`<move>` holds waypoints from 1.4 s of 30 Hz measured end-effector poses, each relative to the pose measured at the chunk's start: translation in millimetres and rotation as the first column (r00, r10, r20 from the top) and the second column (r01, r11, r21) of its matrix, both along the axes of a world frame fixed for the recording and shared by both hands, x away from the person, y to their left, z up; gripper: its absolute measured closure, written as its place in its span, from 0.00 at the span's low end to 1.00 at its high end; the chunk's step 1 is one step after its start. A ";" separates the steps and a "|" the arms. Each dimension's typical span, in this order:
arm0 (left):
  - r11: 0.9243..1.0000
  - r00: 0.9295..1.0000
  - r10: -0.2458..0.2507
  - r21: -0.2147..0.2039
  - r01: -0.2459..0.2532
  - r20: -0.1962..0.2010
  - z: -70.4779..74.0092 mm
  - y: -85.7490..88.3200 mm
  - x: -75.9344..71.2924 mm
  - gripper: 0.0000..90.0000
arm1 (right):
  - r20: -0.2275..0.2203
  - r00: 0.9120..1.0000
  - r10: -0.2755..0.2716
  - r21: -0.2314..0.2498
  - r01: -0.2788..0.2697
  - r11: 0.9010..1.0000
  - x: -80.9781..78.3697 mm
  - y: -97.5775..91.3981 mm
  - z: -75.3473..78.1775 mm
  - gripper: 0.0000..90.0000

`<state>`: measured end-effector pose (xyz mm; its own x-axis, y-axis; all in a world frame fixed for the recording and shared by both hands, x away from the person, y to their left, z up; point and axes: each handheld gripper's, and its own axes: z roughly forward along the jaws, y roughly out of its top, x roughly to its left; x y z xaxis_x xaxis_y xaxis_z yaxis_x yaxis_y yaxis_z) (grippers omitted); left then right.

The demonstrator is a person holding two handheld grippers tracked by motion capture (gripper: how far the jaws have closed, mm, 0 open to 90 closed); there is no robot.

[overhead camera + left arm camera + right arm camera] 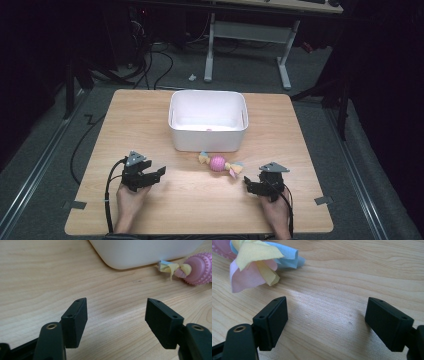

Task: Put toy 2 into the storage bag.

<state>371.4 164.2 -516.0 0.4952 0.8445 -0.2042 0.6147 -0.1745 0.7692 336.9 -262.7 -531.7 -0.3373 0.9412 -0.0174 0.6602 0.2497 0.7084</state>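
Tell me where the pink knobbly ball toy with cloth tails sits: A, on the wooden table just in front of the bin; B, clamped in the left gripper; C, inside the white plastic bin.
A: the pink knobbly ball toy lies on the wooden table before the white plastic bin.

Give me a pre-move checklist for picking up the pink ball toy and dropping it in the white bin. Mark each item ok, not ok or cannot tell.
1. Right gripper open: ok, its jaws stand wide apart with bare wood between them.
2. Left gripper open and holding nothing: ok.
3. Pink ball toy free to lift: ok, it lies on the table just in front of the white bin, with no gripper on it.
4. Right gripper lined up on the toy: not ok, the cloth tails sit off to the upper left in the right gripper view.
5. Bin has room: ok, its floor looks nearly bare.
6. Toy touching the bin wall: cannot tell.
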 end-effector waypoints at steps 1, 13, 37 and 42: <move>1.000 1.000 0.005 0.004 -0.005 0.001 -1.9 -0.5 0.1 0.38 | 0.000 1.000 0.000 0.000 0.000 1.000 0.0 0.0 0.0 0.21; 0.993 1.000 0.022 0.114 -0.023 0.012 -18.9 -8.0 3.8 0.36 | 0.000 1.000 0.001 0.000 -0.001 1.000 0.0 0.0 0.0 0.21; 0.978 0.999 0.026 0.204 -0.033 0.036 -20.0 -16.9 2.0 0.28 | 0.012 0.993 0.115 0.019 -0.115 0.993 -7.8 1.3 20.7 0.30; 0.978 0.999 0.025 0.204 -0.032 0.035 -20.0 -16.9 2.1 0.28 | 0.054 0.984 0.172 0.013 -0.173 0.985 -6.5 9.1 43.5 0.30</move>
